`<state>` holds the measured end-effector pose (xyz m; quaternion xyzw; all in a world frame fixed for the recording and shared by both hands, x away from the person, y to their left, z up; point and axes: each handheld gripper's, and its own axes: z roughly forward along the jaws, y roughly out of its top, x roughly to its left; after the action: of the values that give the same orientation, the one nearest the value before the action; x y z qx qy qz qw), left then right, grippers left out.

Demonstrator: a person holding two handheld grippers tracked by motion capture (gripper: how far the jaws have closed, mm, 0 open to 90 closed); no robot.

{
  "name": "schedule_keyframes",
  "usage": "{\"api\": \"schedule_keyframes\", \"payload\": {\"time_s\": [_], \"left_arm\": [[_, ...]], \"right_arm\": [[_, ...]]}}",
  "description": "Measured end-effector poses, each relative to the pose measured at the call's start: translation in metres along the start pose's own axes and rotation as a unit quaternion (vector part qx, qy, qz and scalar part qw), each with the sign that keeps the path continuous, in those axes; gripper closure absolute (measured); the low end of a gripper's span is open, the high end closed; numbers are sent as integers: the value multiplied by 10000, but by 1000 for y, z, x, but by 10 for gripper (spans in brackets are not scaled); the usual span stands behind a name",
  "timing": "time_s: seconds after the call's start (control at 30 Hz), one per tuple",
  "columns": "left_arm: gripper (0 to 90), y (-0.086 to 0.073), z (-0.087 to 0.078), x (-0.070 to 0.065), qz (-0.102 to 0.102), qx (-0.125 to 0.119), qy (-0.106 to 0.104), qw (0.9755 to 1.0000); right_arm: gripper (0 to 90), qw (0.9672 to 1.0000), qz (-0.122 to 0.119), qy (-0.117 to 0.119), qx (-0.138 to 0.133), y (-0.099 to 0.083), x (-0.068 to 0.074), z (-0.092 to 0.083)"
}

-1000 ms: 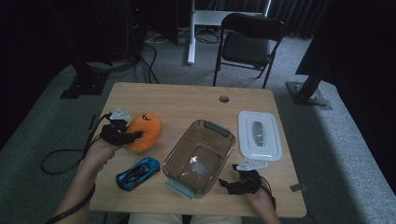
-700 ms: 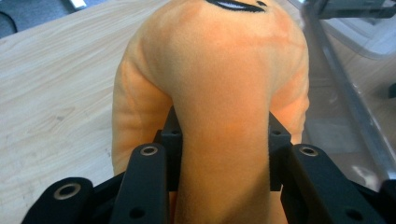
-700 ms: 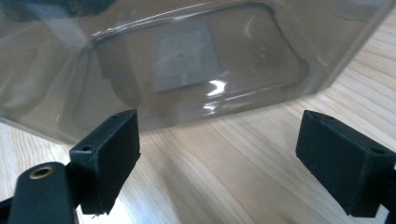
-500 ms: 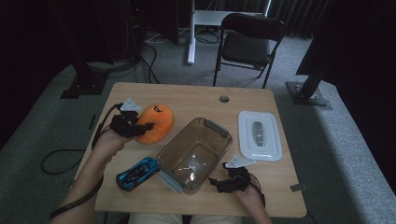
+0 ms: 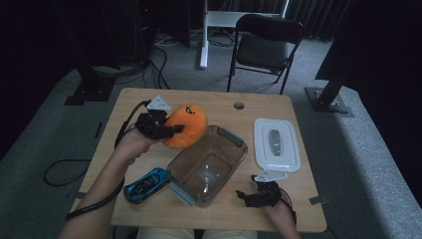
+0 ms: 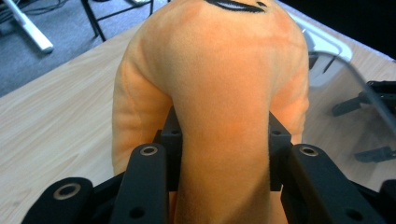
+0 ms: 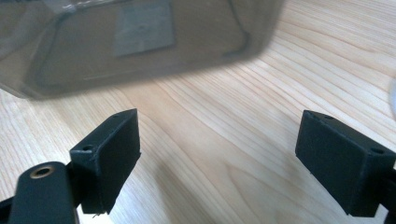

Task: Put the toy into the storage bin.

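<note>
An orange pumpkin plush (image 5: 188,124) with a black face hangs just above the table at the left rim of a clear plastic container (image 5: 209,164). My left gripper (image 5: 171,130) is shut on the plush (image 6: 219,93), and its jaws squeeze the soft body from both sides. My right gripper (image 5: 244,195) rests low near the table's front edge, right of the container (image 7: 140,42). It stands open with bare wood between its fingers (image 7: 109,154).
A blue toy car (image 5: 145,183) lies left of the container near the front edge. The container's white lid (image 5: 276,144) lies flat at the right. A small round grommet (image 5: 239,105) sits at the table's back edge. A black folding chair (image 5: 266,47) stands behind the table.
The left gripper has carried the plush up and to the right, towards the container's left rim. The container has slid a little to the left. The right gripper stays open near the front edge.
</note>
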<state>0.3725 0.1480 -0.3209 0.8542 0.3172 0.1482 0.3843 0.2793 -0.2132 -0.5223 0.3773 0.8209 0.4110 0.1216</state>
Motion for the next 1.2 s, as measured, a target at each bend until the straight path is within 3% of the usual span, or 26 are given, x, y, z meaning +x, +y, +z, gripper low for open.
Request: {"api": "schedule_keyframes", "payload": {"time_s": [0.17, 0.23, 0.43, 0.53, 0.67, 0.87, 0.97, 1.03, 1.2], "left_arm": [[646, 12, 13, -10, 109, 14, -374, 9992], [646, 15, 20, -14, 218, 115, -323, 9992], [645, 21, 40, -29, 330, 200, -511, 9979], [645, 22, 51, -34, 280, 252, -604, 9975], [645, 22, 62, -43, 427, 384, -690, 9960], [644, 19, 70, -53, 451, 464, -860, 9942], [644, 18, 71, -55, 425, 476, -861, 9942], [644, 17, 72, -58, 520, 507, -869, 9936], [639, 9, 78, -60, 451, 613, -901, 9930]], "right_arm": [[139, 9998, 114, -143, 98, -9, -6, -6], [140, 9996, 151, -198, 109, -11, -8, -9], [141, 9993, 310, -210, 74, -13, -13, -11], [142, 9991, 355, -229, 78, -13, -14, -11], [142, 9990, 380, -208, 67, -13, -15, -11], [142, 9993, 333, -178, 81, -13, -13, -11], [142, 9993, 337, -173, 79, -13, -13, -11], [143, 9992, 340, -169, 75, -13, -13, -11], [143, 9991, 383, -143, 60, -13, -14, -11]]}}
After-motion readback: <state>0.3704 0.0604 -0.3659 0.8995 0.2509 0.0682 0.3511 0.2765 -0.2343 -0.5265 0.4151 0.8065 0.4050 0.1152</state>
